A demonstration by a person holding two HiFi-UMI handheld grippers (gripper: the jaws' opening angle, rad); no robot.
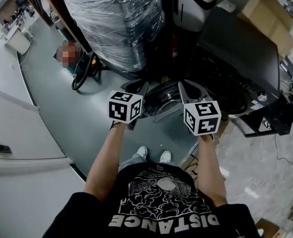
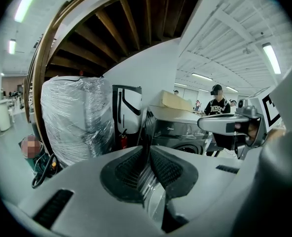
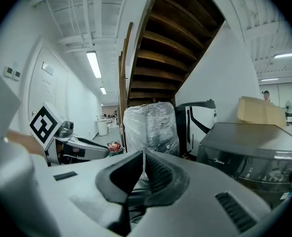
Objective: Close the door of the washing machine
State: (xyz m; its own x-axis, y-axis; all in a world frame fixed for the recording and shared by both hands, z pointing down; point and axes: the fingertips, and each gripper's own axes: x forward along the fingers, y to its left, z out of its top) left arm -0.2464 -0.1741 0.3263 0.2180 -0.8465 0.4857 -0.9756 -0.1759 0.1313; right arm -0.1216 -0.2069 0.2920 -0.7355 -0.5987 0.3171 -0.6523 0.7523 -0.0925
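White "DISTANCE", upside down, across black printed T-shirt (image 1: 162, 202) at 6 o'clock in head view. Small pale "Midea" on front panel of dark grey washing machine (image 3: 249, 154) at 4 o'clock in right gripper view.

Wrapped bundle (image 3: 150, 127) under stairs (image 3: 170, 43), washing machine (image 3: 249, 147) to its right

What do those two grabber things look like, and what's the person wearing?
The left gripper and right gripper are light grey, with dark ribbed pads inside the jaws. Each carries a white cube with black square markers. The person wears a black short-sleeved T-shirt with white print.
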